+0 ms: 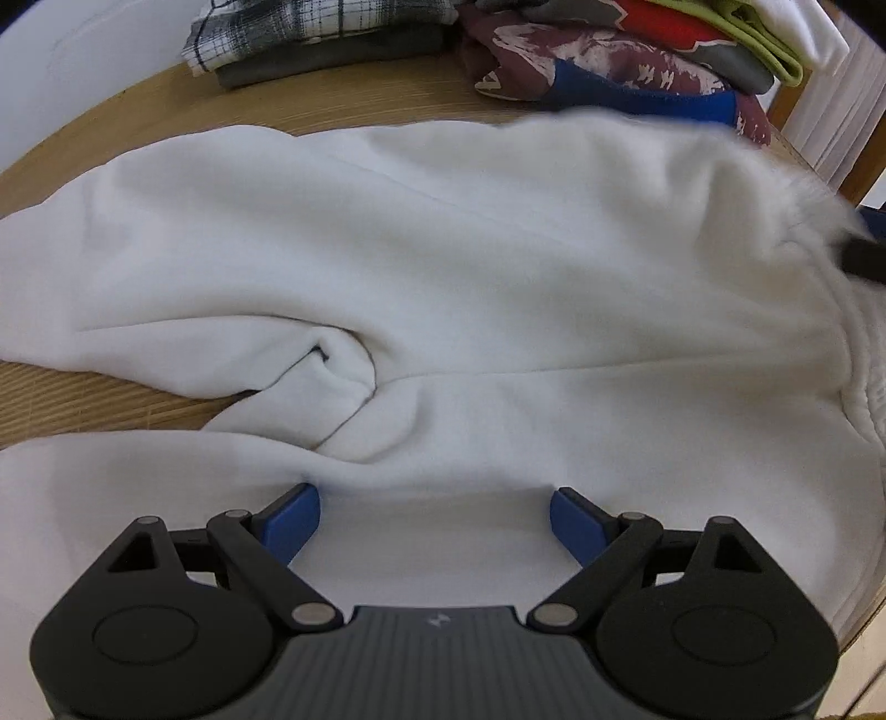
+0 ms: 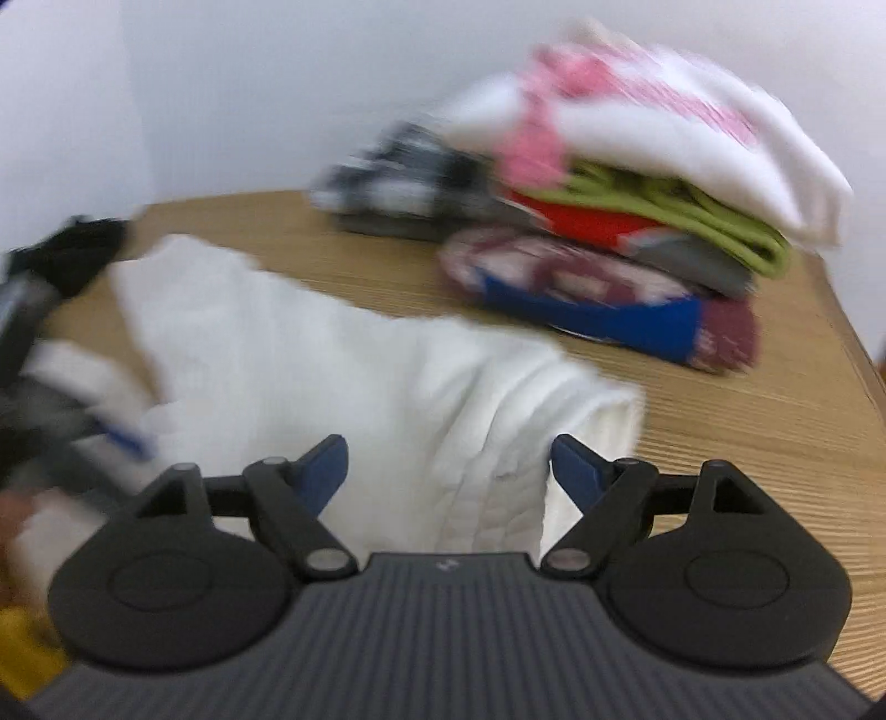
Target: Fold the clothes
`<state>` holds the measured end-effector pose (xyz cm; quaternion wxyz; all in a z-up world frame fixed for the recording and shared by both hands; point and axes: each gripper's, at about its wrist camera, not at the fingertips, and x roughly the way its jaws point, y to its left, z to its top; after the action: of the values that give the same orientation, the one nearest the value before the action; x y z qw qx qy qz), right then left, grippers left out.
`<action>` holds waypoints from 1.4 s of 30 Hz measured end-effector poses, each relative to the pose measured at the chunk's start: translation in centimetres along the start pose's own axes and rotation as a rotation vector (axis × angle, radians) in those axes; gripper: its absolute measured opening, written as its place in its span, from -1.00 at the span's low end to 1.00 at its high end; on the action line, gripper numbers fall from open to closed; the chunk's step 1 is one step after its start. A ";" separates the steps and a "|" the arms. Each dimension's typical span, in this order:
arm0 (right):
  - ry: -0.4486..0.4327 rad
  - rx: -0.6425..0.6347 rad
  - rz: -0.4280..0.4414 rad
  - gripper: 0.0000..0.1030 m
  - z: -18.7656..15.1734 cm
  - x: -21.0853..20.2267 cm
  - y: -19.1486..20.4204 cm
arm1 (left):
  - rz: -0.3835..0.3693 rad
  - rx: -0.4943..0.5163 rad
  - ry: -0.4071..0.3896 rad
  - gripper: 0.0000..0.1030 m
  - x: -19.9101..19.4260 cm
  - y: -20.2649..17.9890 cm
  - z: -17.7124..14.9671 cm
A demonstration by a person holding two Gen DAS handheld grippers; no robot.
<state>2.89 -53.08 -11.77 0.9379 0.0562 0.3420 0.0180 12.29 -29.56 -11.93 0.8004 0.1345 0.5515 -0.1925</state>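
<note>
Left gripper (image 1: 434, 512) hangs wide open, blue pads spread well apart over the near part of the white sweatshirt (image 1: 443, 266), pinching nothing; whether the pads brush the fabric cannot be told. Right gripper (image 2: 448, 462) is just as wide, jaws apart with a ribbed white edge of the same garment (image 2: 498, 432) standing up between them, not clamped. That view is smeared with motion blur, so contact there is uncertain too.

The sweatshirt lies spread across the wooden table (image 1: 360, 105), rumpled, with a deep crease and a tucked pocket of cloth near its middle. Behind it sit a plaid-topped pile (image 1: 310, 33) and a taller stack of folded clothes (image 2: 637, 221), well apart from the white garment.

The step in hand looks like an early one: the garment is laid out and both claws are lining up for a grab. Next move likely calls for each claw to close on an edge, right on that ribbed hem, then lift and carry it over in one even fold without dragging the bunched middle
</note>
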 end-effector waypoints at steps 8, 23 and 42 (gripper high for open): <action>0.137 0.560 0.183 0.64 0.6 6.9 -10.5 | 0.047 0.002 -0.019 0.79 -1.2 0.9 -1.0; 0.097 0.378 -0.202 -0.20 2.9 10.8 -8.9 | 0.017 0.033 0.069 0.86 1.6 0.0 1.1; 0.034 0.105 -0.199 0.04 2.6 3.4 14.0 | 0.262 0.028 -0.067 0.81 -2.6 29.2 4.7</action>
<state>7.23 -39.20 -10.35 0.9247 0.0709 0.3624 -0.0924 28.69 -5.14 -7.78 0.8349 0.2100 0.4992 -0.0983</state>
